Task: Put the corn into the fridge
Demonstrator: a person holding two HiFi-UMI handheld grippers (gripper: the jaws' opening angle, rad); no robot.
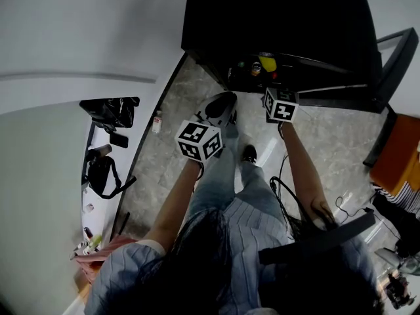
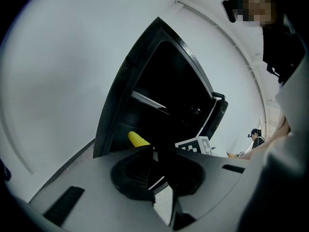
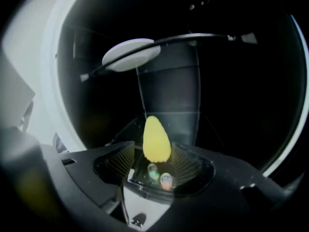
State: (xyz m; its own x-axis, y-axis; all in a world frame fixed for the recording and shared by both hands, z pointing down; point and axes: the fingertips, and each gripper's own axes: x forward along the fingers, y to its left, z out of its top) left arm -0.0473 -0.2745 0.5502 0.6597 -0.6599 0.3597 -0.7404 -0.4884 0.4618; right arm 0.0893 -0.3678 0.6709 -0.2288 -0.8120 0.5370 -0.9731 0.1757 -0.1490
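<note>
Pinching the corn, the right gripper is pointing its long axis straight into the fridge; the left gripper is waiting outside, jaws pressed together.

The person wears a pale blue-grey ribbed knit top with short sleeves ending in a lighter cuff, light-washed blue jeans and a black shoe. Long dark hair lies over the chest, and a broad black strap crosses the top. A thin black cable loops beside the right forearm. The left claw has a matte grey plastic shell with dark rectangular slots and black ribbed pads. The right claw is dark, with finely ribbed pads. Each carries a white cube with black square markers.
</note>
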